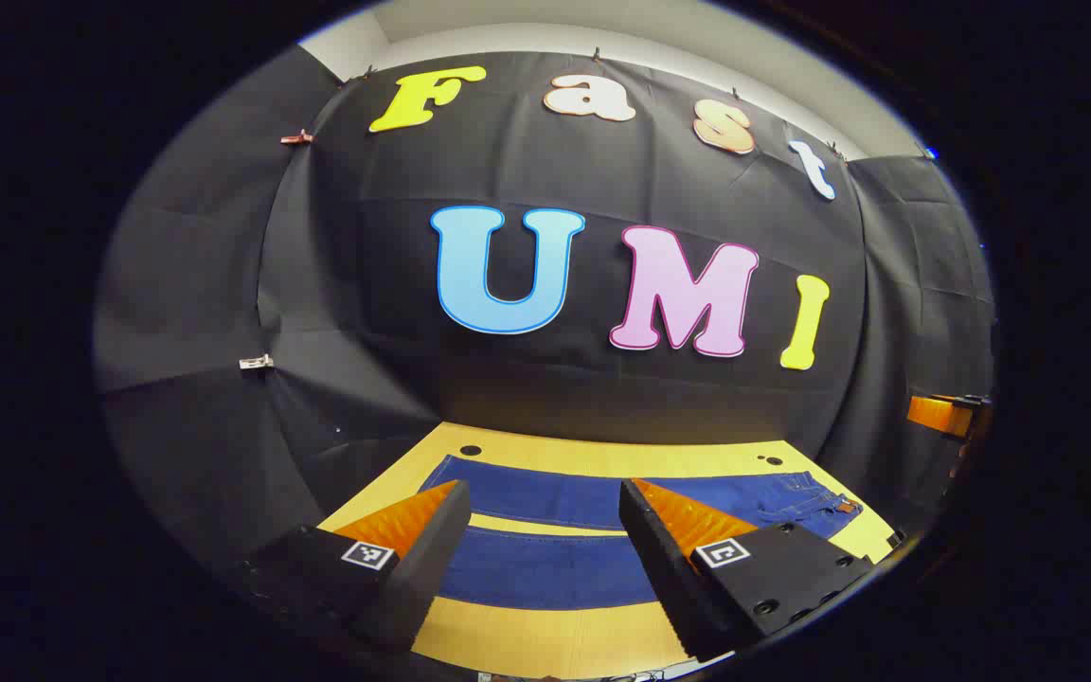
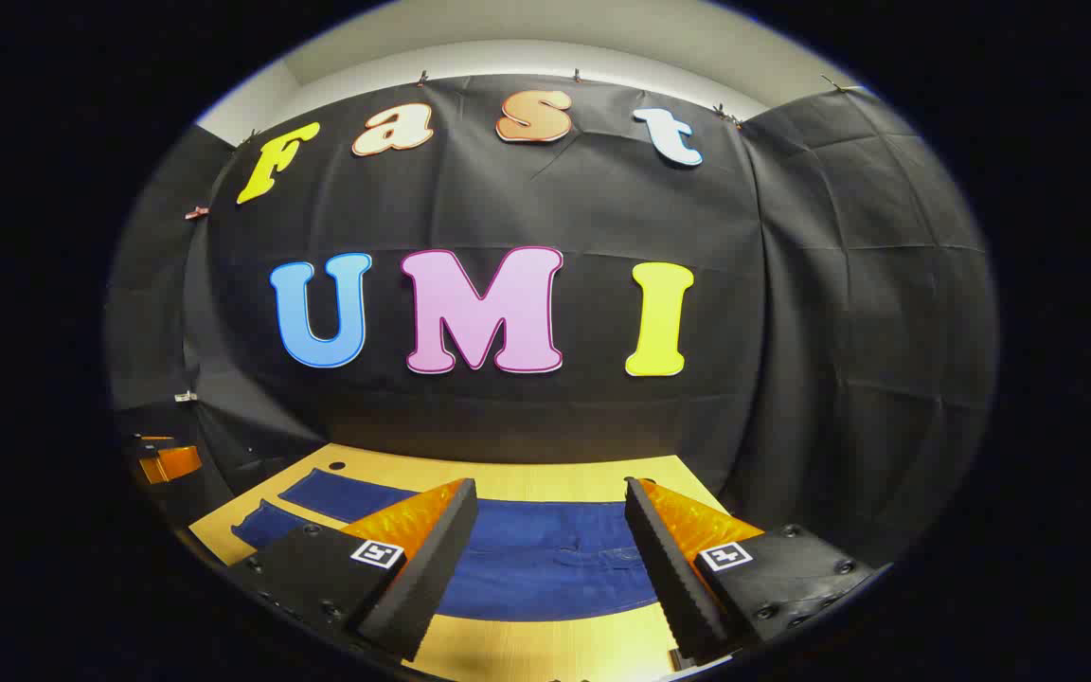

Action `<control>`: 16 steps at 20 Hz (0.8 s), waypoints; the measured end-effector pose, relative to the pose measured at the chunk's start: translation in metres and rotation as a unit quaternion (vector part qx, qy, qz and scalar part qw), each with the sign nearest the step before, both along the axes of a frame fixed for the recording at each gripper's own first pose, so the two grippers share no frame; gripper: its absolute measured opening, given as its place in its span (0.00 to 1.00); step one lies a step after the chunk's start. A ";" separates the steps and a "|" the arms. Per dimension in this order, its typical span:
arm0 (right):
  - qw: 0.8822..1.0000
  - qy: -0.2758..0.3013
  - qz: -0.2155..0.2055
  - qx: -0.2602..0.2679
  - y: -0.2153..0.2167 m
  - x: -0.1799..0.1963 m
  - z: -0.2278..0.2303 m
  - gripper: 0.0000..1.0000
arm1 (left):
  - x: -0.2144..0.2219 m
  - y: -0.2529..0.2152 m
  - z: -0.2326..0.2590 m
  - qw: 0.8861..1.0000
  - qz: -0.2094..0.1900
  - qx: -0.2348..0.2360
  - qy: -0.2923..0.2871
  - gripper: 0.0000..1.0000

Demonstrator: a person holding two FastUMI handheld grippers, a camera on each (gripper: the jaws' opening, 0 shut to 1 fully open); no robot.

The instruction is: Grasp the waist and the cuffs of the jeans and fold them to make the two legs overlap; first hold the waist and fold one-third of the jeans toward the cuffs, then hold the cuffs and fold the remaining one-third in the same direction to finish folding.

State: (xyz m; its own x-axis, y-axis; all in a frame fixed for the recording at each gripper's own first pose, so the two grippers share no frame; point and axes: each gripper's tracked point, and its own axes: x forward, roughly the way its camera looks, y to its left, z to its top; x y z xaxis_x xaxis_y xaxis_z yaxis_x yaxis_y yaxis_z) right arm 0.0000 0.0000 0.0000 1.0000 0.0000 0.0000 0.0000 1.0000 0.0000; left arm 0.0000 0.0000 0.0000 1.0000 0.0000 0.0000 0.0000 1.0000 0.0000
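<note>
Both sets of tongs are hanging wide apart right now, nothing between the fingers. Left gripper (image 1: 544, 530) is hovering over the legs end of the jeans (image 1: 545, 559), and right gripper (image 2: 550, 535) is hovering over the waist end, denim showing in the gap of each.

Jeans are lying flat and unfolded on the yellow table (image 1: 545, 644), legs side by side with a strip of tabletop between them. From the left gripper view, the waist (image 1: 811, 502) is sitting out toward 3 o'clock. From the right gripper view, the cuffs (image 2: 266, 521) are trailing off toward 9 o'clock, and the other gripper is peeking in orange at the edge there.

My guess is nothing's started yet, so the first fold is still coming. Doing it well probably means pinching the near edge at waist and cuff together, then carrying both over evenly so one leg is landing square on the other.
</note>
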 end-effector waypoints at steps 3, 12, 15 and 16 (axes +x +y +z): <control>1.000 0.004 -0.002 -0.009 -0.008 0.009 -0.007 0.97 | 0.011 -0.009 -0.013 1.000 -0.014 -0.002 0.022 0.98; 0.999 0.019 -0.025 -0.030 -0.039 0.031 -0.014 0.97 | 0.033 0.003 -0.017 0.999 0.001 0.007 0.033 0.98; 0.999 0.023 -0.025 -0.036 -0.042 0.038 -0.018 0.97 | 0.038 0.017 -0.021 0.999 0.012 0.012 0.035 0.98; 0.999 0.024 -0.024 -0.040 -0.043 0.041 -0.019 0.96 | 0.041 0.025 -0.021 0.999 0.013 0.019 0.031 0.98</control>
State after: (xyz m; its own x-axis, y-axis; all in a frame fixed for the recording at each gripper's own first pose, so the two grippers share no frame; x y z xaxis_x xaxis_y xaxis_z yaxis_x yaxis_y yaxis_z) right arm 0.0406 -0.0427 -0.0185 0.9976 -0.0506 -0.0466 0.0468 0.9957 -0.0801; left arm 0.0410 0.0246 -0.0210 0.9977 0.0276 -0.0624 -0.0252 0.9990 0.0378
